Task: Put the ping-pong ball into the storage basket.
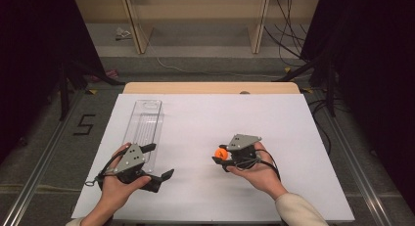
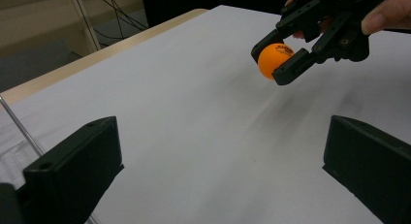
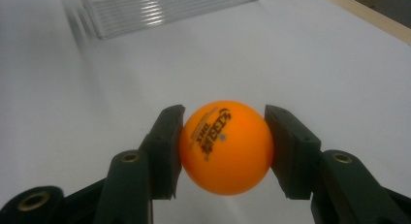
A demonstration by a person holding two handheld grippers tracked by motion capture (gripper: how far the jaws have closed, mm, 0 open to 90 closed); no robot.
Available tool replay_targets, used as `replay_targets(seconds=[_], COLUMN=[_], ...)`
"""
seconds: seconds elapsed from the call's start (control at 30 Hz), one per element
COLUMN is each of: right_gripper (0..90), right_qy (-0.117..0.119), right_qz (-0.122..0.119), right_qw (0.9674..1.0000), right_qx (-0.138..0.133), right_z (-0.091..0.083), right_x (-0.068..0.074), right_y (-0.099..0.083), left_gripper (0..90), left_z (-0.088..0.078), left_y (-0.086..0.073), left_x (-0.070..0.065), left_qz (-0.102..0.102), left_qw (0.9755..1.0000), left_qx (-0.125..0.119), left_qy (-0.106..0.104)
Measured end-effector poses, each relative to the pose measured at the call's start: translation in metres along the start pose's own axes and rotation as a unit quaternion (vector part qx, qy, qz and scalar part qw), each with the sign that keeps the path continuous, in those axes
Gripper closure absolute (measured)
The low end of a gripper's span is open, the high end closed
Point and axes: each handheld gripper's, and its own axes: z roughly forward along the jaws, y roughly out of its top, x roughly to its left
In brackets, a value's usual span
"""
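An orange table-tennis ball with dark print sits clamped between the two black pads of my right gripper. From above, that ball is at the centre right of the white table, held just over the surface by my right gripper, whose jaws point left. The left gripper view shows the same ball at the upper right in that other gripper's jaws. My left gripper rests at the front left, jaws wide apart with nothing between them. A clear plastic tray lies lengthwise just behind it.
The white sheet covers a wooden table whose far edge shows bare. Beyond it are a grey floor, shelf legs and trailing cables. Dark stands flank both sides of the table.
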Motion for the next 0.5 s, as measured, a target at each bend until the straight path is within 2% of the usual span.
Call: replay_targets(seconds=[0.5], right_gripper=[51.5], right_qy=[0.006], right_qz=[-0.001], right_qw=[1.0000], right_qx=[-0.002], right_z=[0.0062], right_x=[0.0033], right_y=[0.0037], left_gripper=[0.0], left_z=[0.0011], left_y=[0.0001], left_x=[-0.0005], left_qz=[0.002], left_qw=[1.0000], left_qx=[0.003], left_qy=[0.000])
